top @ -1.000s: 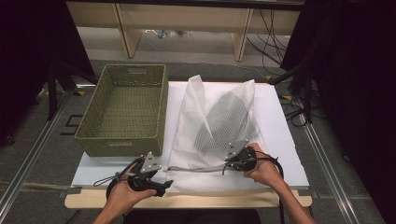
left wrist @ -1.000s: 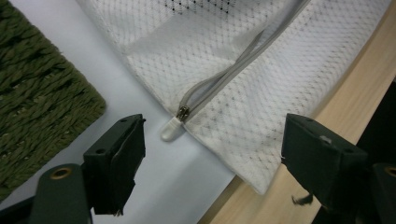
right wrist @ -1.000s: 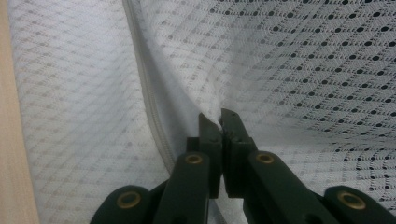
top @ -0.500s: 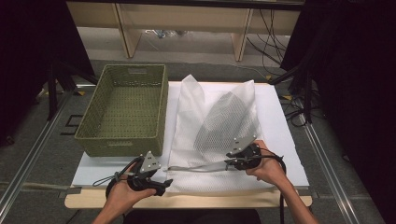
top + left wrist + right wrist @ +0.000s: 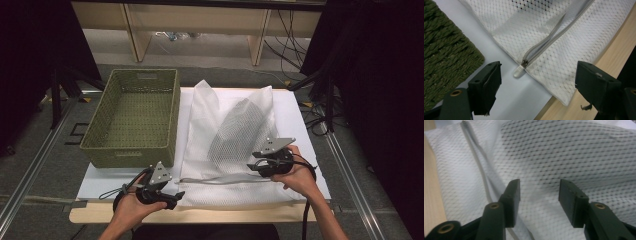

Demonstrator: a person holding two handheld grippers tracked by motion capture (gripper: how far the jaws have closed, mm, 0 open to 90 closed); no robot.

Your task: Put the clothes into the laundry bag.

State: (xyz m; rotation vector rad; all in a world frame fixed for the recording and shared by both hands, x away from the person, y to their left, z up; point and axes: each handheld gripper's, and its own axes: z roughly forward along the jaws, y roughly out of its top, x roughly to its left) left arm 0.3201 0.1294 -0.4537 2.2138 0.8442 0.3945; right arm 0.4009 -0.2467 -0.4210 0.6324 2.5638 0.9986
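A white mesh laundry bag (image 5: 225, 135) lies flat on the white board with a dark garment (image 5: 240, 125) showing through it. Its grey zipper (image 5: 220, 181) runs along the near edge. The zipper's white pull (image 5: 519, 71) lies at the bag's near left corner, just ahead of my left gripper (image 5: 540, 87). That gripper stands wide open, with nothing between its jaws. My right gripper (image 5: 540, 192) is open too and hovers over the mesh (image 5: 574, 157), with the zipper (image 5: 477, 165) to its left. In the high view the left gripper (image 5: 175, 196) is at the bag's near left corner, and the right gripper (image 5: 252, 167) is over its near right part.
A green woven basket (image 5: 132, 117) stands to the left of the bag, and its corner (image 5: 446, 50) lies close to my left gripper. The table's wooden front edge (image 5: 200, 215) runs just behind both hands. Metal rails flank the table, and cables lie at the right.
The mesh bag has settled flatter on the board. My right gripper has shifted a little to the right along the near edge. The left gripper has barely moved.
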